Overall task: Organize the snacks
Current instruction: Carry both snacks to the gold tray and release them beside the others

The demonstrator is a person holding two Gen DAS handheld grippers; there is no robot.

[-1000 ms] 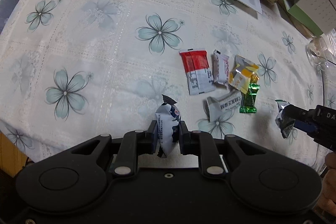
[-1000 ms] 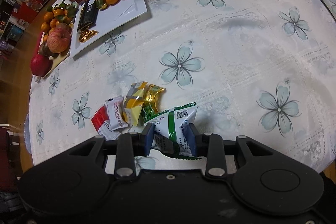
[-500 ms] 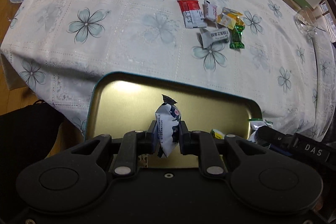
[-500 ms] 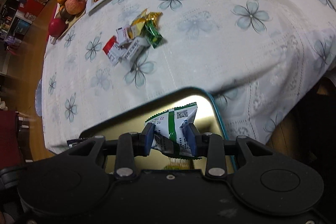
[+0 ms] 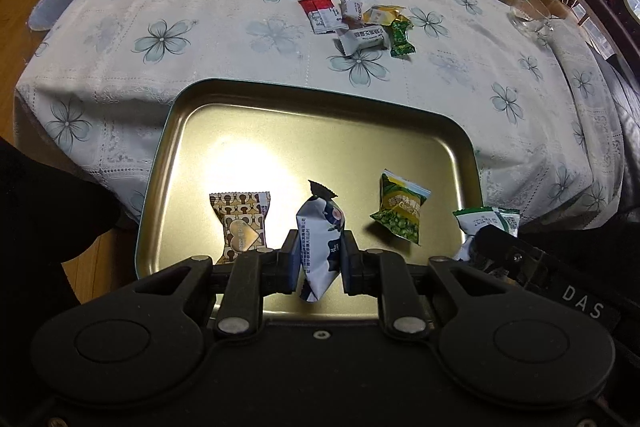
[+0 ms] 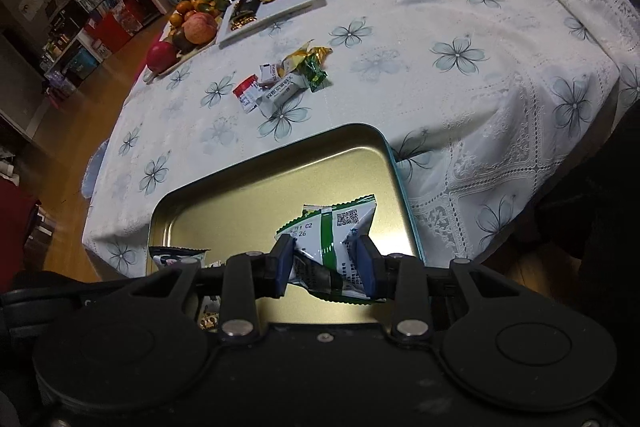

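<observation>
left gripper (image 5: 319, 261) pinches a blue-white snack (image 5: 320, 243) above the gold tin (image 5: 320, 115); right gripper (image 6: 325, 261) clamps a green-white packet (image 6: 334, 239) over the tin's right rim. released there, it could slip outside.

My left gripper (image 5: 319, 264) and right gripper (image 6: 326, 269) are matte black, with silver pivot screws, round recessed discs and blue pads (image 6: 282, 264) (white "DAS" lettering on one).
</observation>
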